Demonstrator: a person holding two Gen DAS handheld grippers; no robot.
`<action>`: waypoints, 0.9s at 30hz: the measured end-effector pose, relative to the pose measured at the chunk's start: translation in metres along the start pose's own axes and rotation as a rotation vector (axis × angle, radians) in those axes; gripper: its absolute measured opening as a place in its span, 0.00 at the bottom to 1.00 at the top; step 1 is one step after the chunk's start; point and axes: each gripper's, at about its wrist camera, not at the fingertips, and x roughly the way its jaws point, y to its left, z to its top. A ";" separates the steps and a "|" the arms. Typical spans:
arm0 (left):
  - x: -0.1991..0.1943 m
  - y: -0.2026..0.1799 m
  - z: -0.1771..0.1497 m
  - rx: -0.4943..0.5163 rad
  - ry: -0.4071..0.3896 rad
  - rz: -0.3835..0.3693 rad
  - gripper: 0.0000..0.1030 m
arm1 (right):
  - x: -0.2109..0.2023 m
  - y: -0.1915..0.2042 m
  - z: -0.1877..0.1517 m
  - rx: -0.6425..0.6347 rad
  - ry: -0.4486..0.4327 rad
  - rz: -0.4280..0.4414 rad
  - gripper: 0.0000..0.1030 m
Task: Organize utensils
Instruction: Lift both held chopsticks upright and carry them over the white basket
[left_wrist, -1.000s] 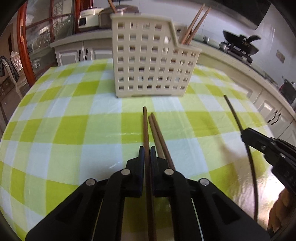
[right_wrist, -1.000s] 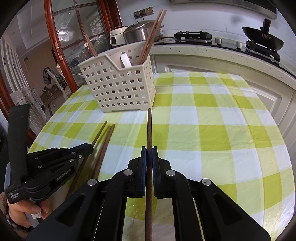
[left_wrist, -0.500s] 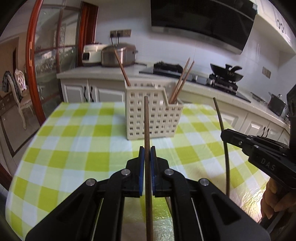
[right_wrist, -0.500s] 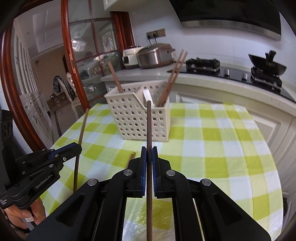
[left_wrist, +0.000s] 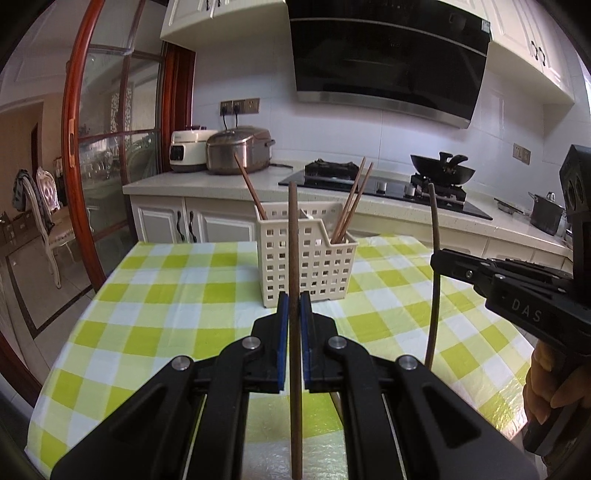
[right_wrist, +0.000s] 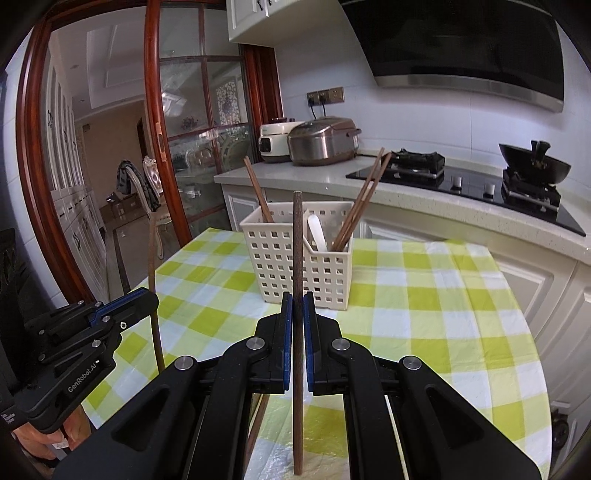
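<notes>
1. Two brown chopsticks are held above the table, one in each gripper. The left gripper (left_wrist: 294, 317) is clamped on a chopstick (left_wrist: 293, 258) that runs up between its blue pads and stands in front of the basket in the left wrist view.
2. The right gripper (right_wrist: 298, 317) is likewise closed on its own chopstick (right_wrist: 297, 251), pinched between its pads and pointing up towards the basket.
3. Each gripper shows in the other's view, off to the side with its stick.
4. The cream slotted basket (left_wrist: 325, 266) stands on the green-and-white checked tablecloth (left_wrist: 177, 295), well ahead of both grippers. One chopstick (left_wrist: 251, 192) leans in its left compartment, a pair (left_wrist: 352, 199) leans in the right, and a white spoon (right_wrist: 317, 230) shows in the right wrist view.
5. Another chopstick (right_wrist: 258, 424) lies on the cloth below the grippers.
6. Behind the table runs a counter with two cookers (left_wrist: 236, 151), a hob and a black wok (left_wrist: 443, 171).
</notes>
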 end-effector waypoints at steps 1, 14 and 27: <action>-0.003 0.000 0.001 0.002 -0.006 0.003 0.06 | -0.002 0.001 0.000 -0.002 -0.004 0.000 0.06; -0.013 0.000 0.011 0.013 -0.047 0.007 0.06 | -0.012 0.004 0.008 -0.008 -0.046 -0.009 0.06; -0.017 0.005 0.030 0.028 -0.085 0.011 0.06 | -0.014 0.014 0.026 -0.053 -0.098 -0.009 0.06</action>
